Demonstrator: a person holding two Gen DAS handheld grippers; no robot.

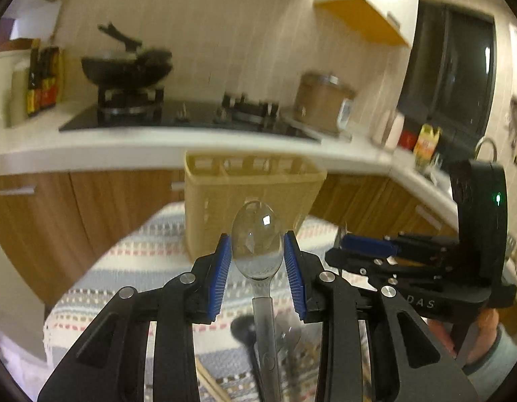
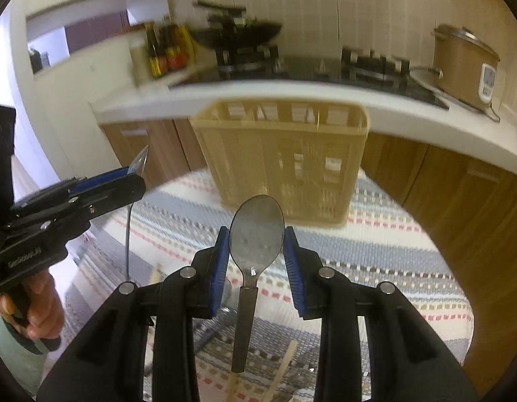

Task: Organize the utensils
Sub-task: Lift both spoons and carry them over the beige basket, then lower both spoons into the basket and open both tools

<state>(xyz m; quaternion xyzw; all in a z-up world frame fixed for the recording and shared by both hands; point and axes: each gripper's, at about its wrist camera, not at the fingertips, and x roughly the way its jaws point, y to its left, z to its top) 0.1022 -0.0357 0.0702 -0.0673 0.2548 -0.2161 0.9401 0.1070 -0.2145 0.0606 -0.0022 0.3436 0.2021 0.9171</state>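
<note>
My left gripper [image 1: 257, 244] is shut on a clear plastic spoon [image 1: 256, 234], bowl up, handle hanging down, held above the cloth. My right gripper [image 2: 256, 244] is shut on a metal spoon with a dark handle [image 2: 255, 231], bowl up. A beige slotted utensil basket [image 1: 251, 197] stands on the striped cloth just beyond both grippers; it also shows in the right wrist view [image 2: 282, 157]. The right gripper shows at the right of the left wrist view [image 1: 345, 239], and the left gripper with its clear spoon shows at the left of the right wrist view [image 2: 137, 171].
A striped cloth [image 2: 376, 251] covers the table. Wooden chopsticks [image 2: 282, 368] and other utensils lie on it below the grippers. Behind is a white counter [image 2: 292, 90] with a stove, a wok [image 1: 127, 67], a brown cooker [image 2: 463, 63] and sauce bottles [image 2: 164, 50].
</note>
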